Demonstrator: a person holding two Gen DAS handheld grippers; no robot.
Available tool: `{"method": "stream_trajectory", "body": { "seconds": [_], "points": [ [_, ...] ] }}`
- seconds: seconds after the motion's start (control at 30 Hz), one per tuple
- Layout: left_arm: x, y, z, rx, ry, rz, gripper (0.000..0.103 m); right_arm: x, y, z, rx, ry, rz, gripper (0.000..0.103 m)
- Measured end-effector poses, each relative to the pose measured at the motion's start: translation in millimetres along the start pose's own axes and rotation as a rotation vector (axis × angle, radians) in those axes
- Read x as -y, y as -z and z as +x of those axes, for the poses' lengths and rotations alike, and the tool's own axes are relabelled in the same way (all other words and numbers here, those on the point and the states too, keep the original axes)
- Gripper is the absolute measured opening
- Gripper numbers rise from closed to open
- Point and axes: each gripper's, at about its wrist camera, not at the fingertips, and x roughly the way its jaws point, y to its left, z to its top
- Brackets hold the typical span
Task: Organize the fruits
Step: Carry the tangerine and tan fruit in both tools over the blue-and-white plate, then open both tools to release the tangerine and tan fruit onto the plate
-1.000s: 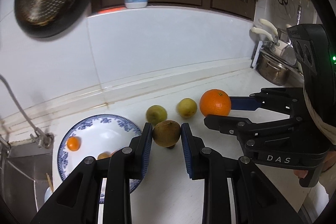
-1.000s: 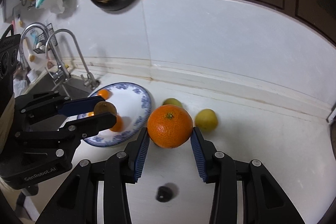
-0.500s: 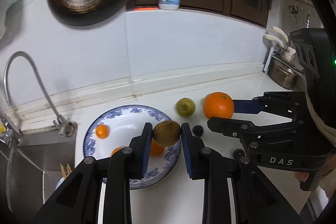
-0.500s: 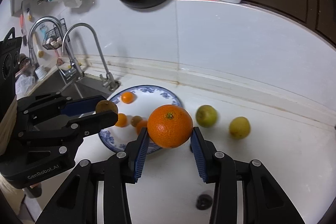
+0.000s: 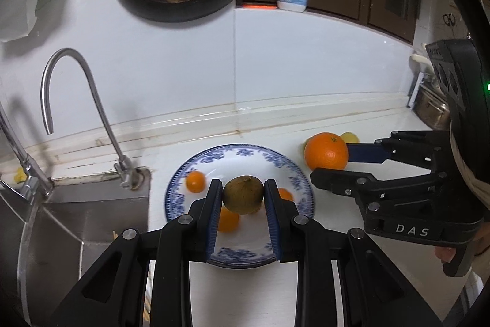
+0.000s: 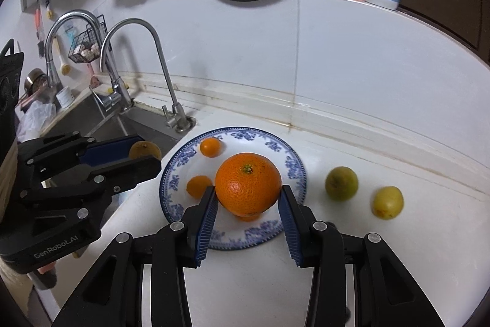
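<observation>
Kiwi (image 5: 243, 194) sits pinched between the blue pads of the left gripper (image 5: 243, 198), held above the blue-patterned plate (image 5: 183, 173). The right gripper (image 6: 248, 206) has its jaws spread wider and clamped on either side of a large orange (image 6: 248, 183), also over the plate. Three small oranges lie on the plate, one near its far rim (image 6: 210, 146). On the white tabletop (image 6: 367, 250) beside the plate rest a green fruit (image 6: 341, 183) and, a little apart from it, a yellow fruit (image 6: 387, 202).
</observation>
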Motion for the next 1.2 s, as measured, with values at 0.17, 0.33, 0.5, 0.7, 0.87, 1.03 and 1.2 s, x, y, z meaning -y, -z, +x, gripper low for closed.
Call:
{"method": "stream_trajectory", "body": {
  "seconds": [0.17, 0.33, 0.5, 0.7, 0.87, 1.03, 1.2],
  "points": [
    [-10, -2, 16, -0.023, -0.004, 0.013, 0.028, -6, -10, 19, -0.021, -0.002, -0.004, 0.042],
    [-19, -2, 37, -0.059, 0.003, 0.009, 0.028, -2, -18, 43, -0.070, -0.001, 0.002, 0.042],
    [-31, 0, 66, -0.122, 0.000, -0.006, 0.028, 4, -22, 74, -0.135, 0.005, 0.015, 0.042],
    [-37, 4, 91, -0.171, -0.005, -0.021, 0.028, 12, -20, 104, -0.200, 0.017, 0.047, 0.042],
    [-36, 5, 101, -0.192, 0.009, -0.028, 0.028, 15, -18, 112, -0.211, 0.012, 0.070, 0.042],
    [-32, 5, 100, -0.201, 0.012, -0.017, 0.028, 14, -18, 111, -0.202, 0.001, 0.068, 0.045],
    [-32, 3, 88, -0.187, 0.007, -0.029, 0.029, 14, -20, 99, -0.178, 0.009, 0.054, 0.050]
  ]
}}
